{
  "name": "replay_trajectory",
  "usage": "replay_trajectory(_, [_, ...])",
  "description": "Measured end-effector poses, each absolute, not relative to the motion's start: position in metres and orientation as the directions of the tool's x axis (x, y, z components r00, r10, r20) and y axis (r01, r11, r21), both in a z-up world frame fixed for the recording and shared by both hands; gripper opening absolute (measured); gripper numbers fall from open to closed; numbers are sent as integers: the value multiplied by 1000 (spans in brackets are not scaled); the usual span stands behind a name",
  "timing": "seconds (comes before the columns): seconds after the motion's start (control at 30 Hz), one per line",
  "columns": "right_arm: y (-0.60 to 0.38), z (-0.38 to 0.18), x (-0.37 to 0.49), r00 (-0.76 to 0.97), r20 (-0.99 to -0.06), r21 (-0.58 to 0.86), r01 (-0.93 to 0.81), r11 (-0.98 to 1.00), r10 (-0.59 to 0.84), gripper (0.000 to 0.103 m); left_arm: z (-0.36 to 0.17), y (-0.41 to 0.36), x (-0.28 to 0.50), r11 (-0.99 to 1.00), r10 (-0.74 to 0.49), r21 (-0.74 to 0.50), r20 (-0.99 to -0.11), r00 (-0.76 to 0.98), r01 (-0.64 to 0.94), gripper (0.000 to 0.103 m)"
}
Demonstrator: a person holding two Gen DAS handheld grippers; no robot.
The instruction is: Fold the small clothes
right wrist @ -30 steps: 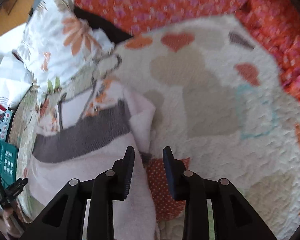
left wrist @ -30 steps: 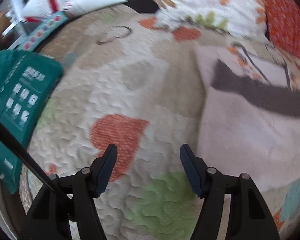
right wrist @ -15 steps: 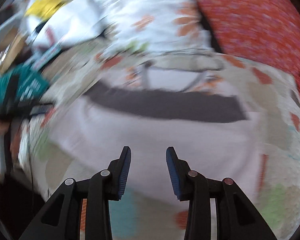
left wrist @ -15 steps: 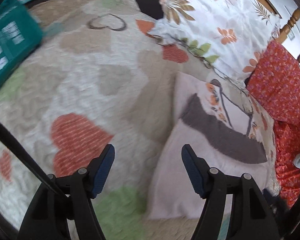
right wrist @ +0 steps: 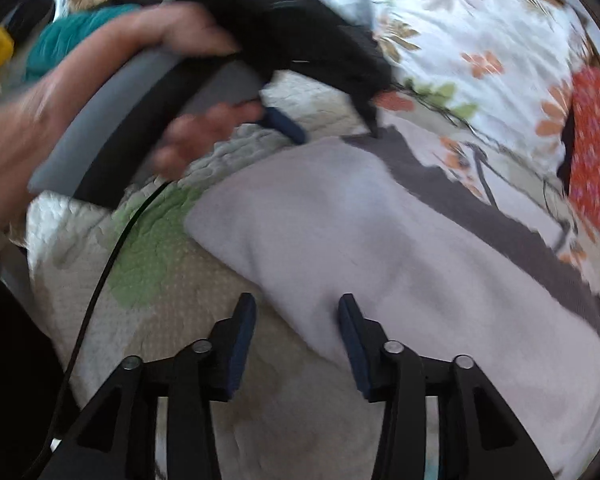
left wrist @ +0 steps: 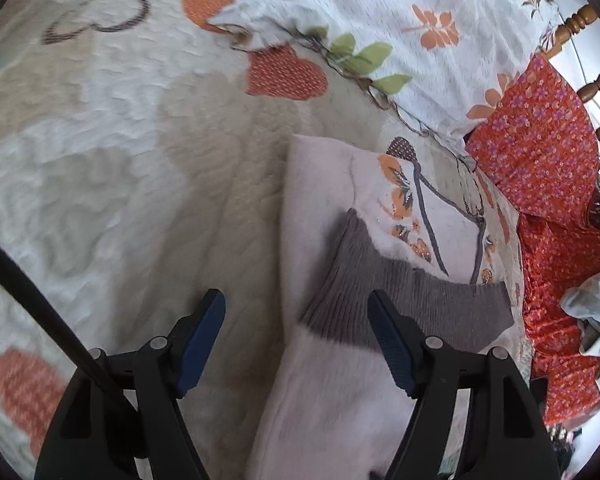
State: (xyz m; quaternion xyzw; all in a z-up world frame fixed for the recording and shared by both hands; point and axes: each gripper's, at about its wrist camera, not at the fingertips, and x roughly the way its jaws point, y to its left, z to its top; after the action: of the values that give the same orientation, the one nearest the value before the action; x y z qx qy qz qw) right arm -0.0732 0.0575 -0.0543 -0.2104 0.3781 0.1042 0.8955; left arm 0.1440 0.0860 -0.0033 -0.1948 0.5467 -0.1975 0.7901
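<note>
A pale pink small garment (left wrist: 324, 208) with a grey ribbed band (left wrist: 356, 300) and an orange flower print lies folded on the heart-patterned quilt (left wrist: 120, 160). My left gripper (left wrist: 296, 320) hovers over the garment's left edge at the band; its jaws are opening and nothing is pinched. In the right wrist view the same garment (right wrist: 340, 220) stretches away to the right. My right gripper (right wrist: 296, 320) is over the garment's near edge, its jaws opening, with cloth below the gap and no grip on it. A hand (right wrist: 32, 120) carries the left gripper (right wrist: 334, 130) at the garment's far corner.
A floral pillow (left wrist: 440, 32) and a red patterned cushion (left wrist: 540, 140) border the garment at the back and right. Crumpled pale clothes (left wrist: 592, 304) lie at the far right. A wooden bed rail (left wrist: 572, 24) stands behind. A black cable (right wrist: 112, 252) trails across the quilt.
The left gripper swung right, from bare quilt to the garment's left edge, with its jaws wider. The right gripper rolled and swept to the garment's near edge, its jaws spreading too.
</note>
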Motion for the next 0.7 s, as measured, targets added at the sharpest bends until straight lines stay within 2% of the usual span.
replay_trajectory(0.2, [78, -61, -75, 733, -680, -388, -362, 848, 2, 49, -6, 81, 163, 804, -591, -581, -753, 290, 131, 87])
replay_trajectory(0.3, [86, -64, -77, 752, -659, -439, -372, 818, -11, 49, -7, 76, 167, 787, -616, -592, -743, 260, 173, 97])
replay_trajectory(0.43, [97, -67, -73, 773, -635, -487, -379, 787, -21, 50, -8, 69, 171, 770, -638, -604, -733, 237, 204, 97])
replay_trajectory(0.47, [99, -67, -71, 774, -633, -489, -379, 786, -20, 50, -8, 68, 172, 770, -637, -604, -733, 237, 203, 94])
replay_trajectory(0.5, [99, -68, -66, 776, -631, -488, -379, 786, -18, 50, -8, 67, 172, 775, -632, -599, -736, 242, 202, 90])
replay_trajectory(0.57, [102, -68, -61, 779, -627, -478, -374, 795, -10, 50, -8, 62, 172, 797, -603, -563, -759, 245, 217, 54])
replay_trajectory(0.6, [102, -68, -59, 778, -628, -466, -372, 803, -4, 46, -13, 59, 173, 800, -597, -559, -773, 213, 217, 13])
replay_trajectory(0.63, [102, -68, -56, 772, -636, -447, -378, 810, 9, 35, -18, 57, 173, 794, -606, -573, -771, 194, 203, 13])
replay_trajectory(0.7, [105, -66, -54, 756, -654, -414, -391, 822, 30, 22, -18, 58, 173, 792, -611, -582, -763, 211, 187, 12])
